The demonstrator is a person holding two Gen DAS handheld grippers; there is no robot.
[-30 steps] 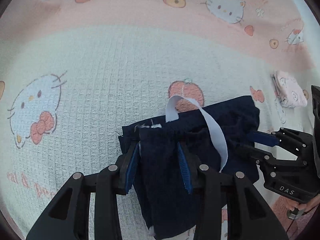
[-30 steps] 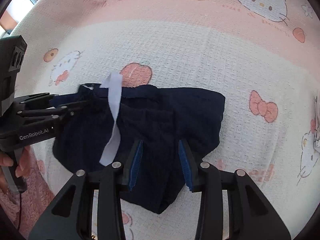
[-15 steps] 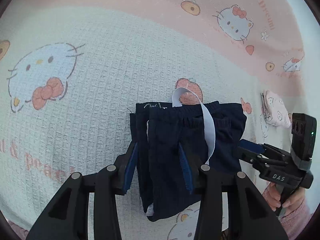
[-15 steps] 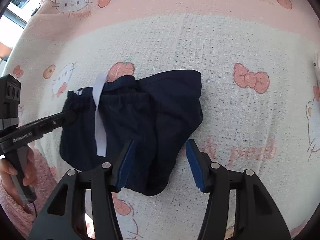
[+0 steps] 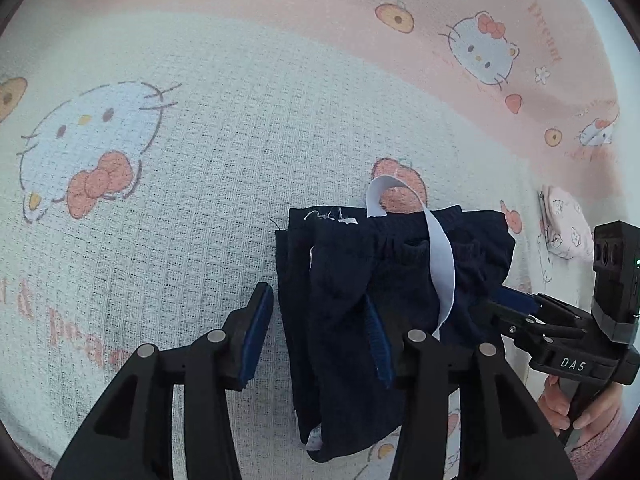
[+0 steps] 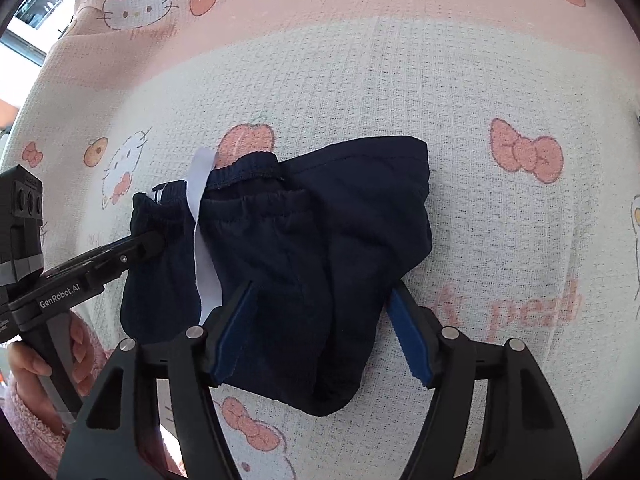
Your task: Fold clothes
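Observation:
A dark navy garment (image 5: 352, 300) lies folded on the blanket, its waistband at the far side, with a white strip (image 5: 438, 264) looping over it. My left gripper (image 5: 318, 332) straddles the garment's left part with its jaws opening. Its left pad (image 5: 256, 332) stands clear of the cloth and the right pad lies against a fold. In the right wrist view my right gripper (image 6: 322, 332) straddles the near end of the garment (image 6: 304, 240), jaws opening, pads not pressing. The white strip (image 6: 204, 248) lies to the left. Each gripper shows in the other's view: right gripper (image 5: 516, 304), left gripper (image 6: 148, 244).
The bed is covered by a white and pink blanket (image 5: 180, 208) printed with cats, bows and apples. A small folded pale cloth (image 5: 568, 228) lies at the right. A person's hands hold the handles (image 5: 560, 400) (image 6: 76, 344). A window (image 6: 36, 12) shows at the far left.
Both grippers' jaws have widened and let go of the navy garment, which now rests on the blanket. Both views have rolled a little.

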